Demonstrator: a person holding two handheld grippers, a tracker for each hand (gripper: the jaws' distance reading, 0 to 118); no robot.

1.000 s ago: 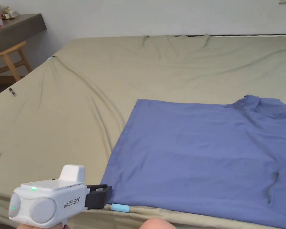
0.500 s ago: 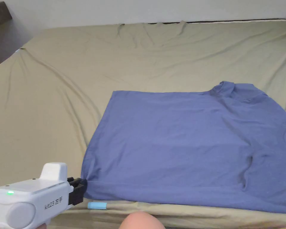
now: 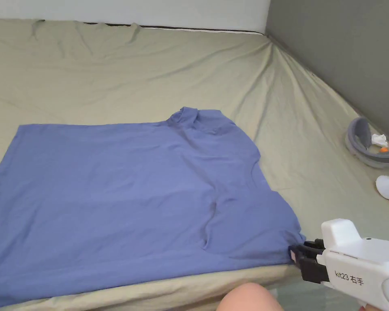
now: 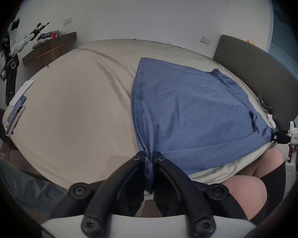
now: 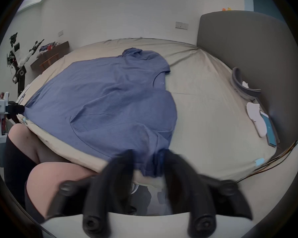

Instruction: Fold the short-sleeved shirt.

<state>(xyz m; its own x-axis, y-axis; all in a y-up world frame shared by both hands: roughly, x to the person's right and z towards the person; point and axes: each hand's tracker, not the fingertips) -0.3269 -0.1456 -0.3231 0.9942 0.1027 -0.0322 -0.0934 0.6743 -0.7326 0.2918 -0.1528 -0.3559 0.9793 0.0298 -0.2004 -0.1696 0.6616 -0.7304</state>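
Two grippers work a blue short-sleeved shirt (image 3: 120, 190) spread flat on a bed (image 3: 108, 77): the left gripper (image 4: 149, 157) is clenched on its near hem corner, the right gripper (image 3: 297, 254) meets the near sleeve edge, grip unclear, so both corners should rise level to fold evenly.

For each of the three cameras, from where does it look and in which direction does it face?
Head view: above the bed's near edge, looking down over the shirt; right gripper and a knee show.
Left gripper view: rides the left gripper, facing along the hem; knees show.
Right gripper view: rides the right gripper, facing across the bed; jaws blurred.
Both gripper views share the shirt.
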